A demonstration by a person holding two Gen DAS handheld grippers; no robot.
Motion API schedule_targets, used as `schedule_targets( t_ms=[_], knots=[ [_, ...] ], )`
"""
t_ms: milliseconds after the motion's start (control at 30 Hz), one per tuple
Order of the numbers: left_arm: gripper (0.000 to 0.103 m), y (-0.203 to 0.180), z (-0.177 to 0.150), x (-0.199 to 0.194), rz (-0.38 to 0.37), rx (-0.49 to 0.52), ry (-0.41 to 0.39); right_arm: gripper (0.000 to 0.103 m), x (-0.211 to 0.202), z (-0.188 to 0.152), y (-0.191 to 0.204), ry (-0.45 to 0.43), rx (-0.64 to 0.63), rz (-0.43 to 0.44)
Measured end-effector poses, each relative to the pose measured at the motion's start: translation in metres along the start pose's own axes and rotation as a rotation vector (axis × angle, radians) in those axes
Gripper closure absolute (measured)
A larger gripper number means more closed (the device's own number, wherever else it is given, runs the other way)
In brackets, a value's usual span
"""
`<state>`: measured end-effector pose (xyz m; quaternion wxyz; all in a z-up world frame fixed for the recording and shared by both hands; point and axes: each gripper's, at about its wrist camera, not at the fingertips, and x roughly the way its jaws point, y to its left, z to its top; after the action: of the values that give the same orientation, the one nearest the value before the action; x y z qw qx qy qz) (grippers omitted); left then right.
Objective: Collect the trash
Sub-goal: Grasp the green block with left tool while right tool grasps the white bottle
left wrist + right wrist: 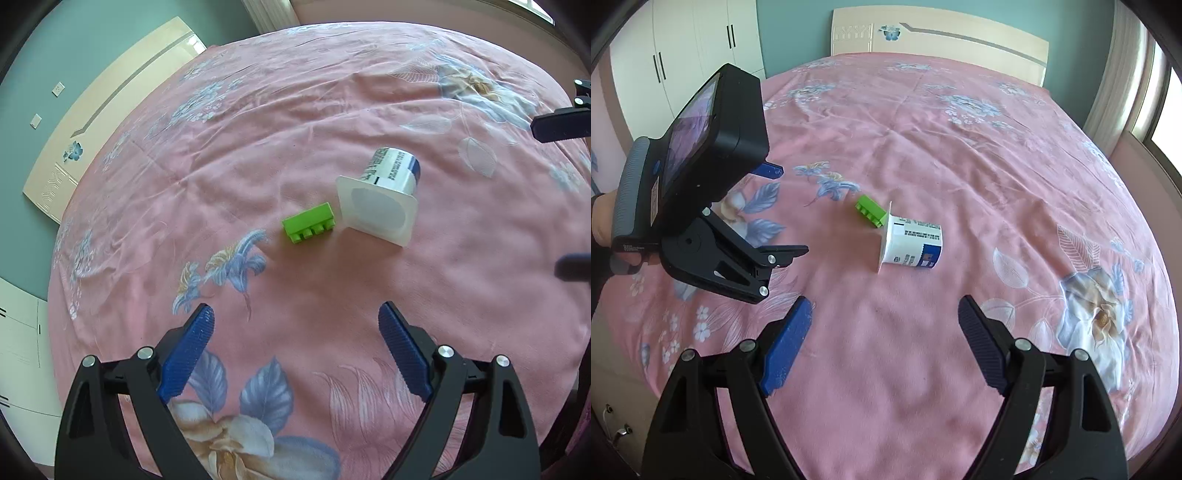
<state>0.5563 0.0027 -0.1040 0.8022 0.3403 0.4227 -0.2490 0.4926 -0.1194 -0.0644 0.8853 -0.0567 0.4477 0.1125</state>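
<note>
A white yogurt cup [384, 190] with a blue label lies on its side on the pink floral bedspread [295, 110], its open mouth toward my left gripper. A green toy brick [308, 223] lies right beside the cup's rim. My left gripper [297, 314] is open and empty, a short way in front of both. In the right wrist view the cup [914, 245] and brick [871, 213] lie mid-bed. My right gripper [884, 308] is open and empty, just short of the cup. The left gripper [788, 210] shows at the left, open.
The bedspread [997, 166] covers a large bed with a cream headboard [942, 40]. White wardrobes [687, 44] stand at the left and a window [1160, 122] at the right. The right gripper's fingertips [561, 125] show at the left wrist view's right edge.
</note>
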Motion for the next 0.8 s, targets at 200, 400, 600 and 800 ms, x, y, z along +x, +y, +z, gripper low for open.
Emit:
schedule_targets(
  t_ms=[200, 400, 600, 800],
  knots=[
    [0.011, 0.010, 0.014, 0.041, -0.082, 0.037, -0.049, 0.023, 0.051, 0.016, -0.010, 0.002, 0.048, 0.001],
    [0.011, 0.007, 0.029, 0.068, -0.136, 0.098, -0.106, 0.023, 0.098, 0.025, -0.028, 0.043, 0.122, 0.040],
    [0.017, 0.013, 0.040, 0.089, -0.172, 0.038, -0.137, 0.034, 0.132, 0.027, -0.049, 0.059, 0.217, 0.116],
    [0.038, 0.014, 0.040, 0.097, -0.217, -0.048, -0.147, 0.041, 0.141, 0.029, -0.058, 0.061, 0.196, 0.138]
  ],
)
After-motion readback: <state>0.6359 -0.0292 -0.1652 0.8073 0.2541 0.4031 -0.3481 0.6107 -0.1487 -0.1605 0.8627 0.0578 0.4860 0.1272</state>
